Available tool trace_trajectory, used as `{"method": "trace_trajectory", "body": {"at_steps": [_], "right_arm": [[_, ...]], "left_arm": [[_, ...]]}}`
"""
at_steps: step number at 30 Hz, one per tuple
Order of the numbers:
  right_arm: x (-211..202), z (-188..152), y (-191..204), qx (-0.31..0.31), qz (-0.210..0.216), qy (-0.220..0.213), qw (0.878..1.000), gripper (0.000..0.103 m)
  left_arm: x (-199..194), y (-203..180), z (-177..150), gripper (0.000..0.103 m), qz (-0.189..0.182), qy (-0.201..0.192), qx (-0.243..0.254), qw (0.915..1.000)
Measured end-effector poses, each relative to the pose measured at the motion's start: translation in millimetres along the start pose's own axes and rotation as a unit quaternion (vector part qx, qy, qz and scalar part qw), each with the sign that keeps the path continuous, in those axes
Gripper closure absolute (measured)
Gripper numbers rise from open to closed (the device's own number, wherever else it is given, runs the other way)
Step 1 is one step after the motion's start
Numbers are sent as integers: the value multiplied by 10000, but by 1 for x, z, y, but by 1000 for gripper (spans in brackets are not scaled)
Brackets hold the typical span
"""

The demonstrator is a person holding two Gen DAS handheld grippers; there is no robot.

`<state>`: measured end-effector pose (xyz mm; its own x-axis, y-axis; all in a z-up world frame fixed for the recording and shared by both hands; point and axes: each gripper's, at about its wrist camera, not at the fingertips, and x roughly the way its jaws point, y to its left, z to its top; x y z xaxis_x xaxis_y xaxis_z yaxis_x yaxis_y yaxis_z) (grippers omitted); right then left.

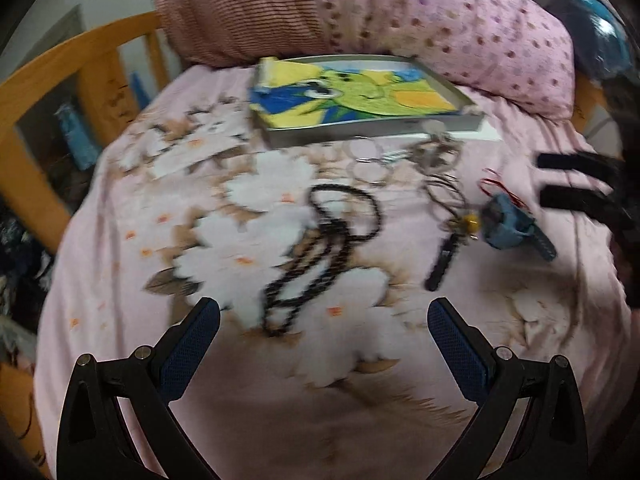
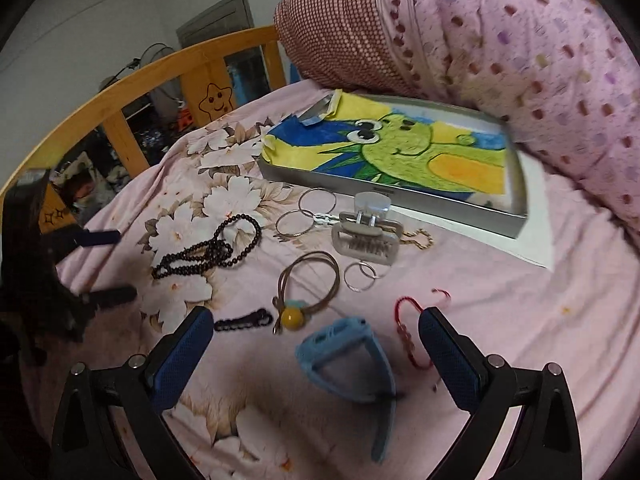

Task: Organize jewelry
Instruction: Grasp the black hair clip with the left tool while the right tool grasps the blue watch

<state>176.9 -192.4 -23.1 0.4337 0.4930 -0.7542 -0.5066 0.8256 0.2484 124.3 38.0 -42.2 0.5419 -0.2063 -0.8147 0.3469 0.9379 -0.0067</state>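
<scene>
Bare sheet (image 2: 540, 320) right of the scattered jewelry; tray (image 2: 400, 196) and pillow (image 2: 520, 60) behind.

- Bed (image 2: 520, 300) w/ pink floral sheet carries all I see; wood rail (image 2: 132, 80) on far left.
- Far: shallow grey tray (image 2: 400, 196) w/ frog drawing, just in front of the pillows (image 2: 500, 60).
- Left: black bead necklace (image 2: 212, 250), bunched.
- Mid: silver hoops (image 2: 308, 212), beige hair claw (image 2: 366, 240) touching a gold chain (image 2: 420, 238), brown cord band w/ yellow bead (image 2: 308, 292), two small rings (image 2: 362, 276).
- Near: black clip (image 2: 240, 322), blue hair claw (image 2: 348, 364), red bracelet (image 2: 408, 328) on right.
</scene>
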Motion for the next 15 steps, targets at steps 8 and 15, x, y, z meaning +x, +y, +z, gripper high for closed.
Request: {"method": "trace_trajectory", "body": {"at_steps": [8, 15], "right_arm": [[33, 18, -25, 273, 427, 388, 9980, 47], [49, 10, -36, 478, 473, 648, 9956, 52]], "left_arm": [[34, -32, 8, 27, -548, 148, 472, 9973], [57, -38, 8, 44, -754, 319, 310, 9962]]}}
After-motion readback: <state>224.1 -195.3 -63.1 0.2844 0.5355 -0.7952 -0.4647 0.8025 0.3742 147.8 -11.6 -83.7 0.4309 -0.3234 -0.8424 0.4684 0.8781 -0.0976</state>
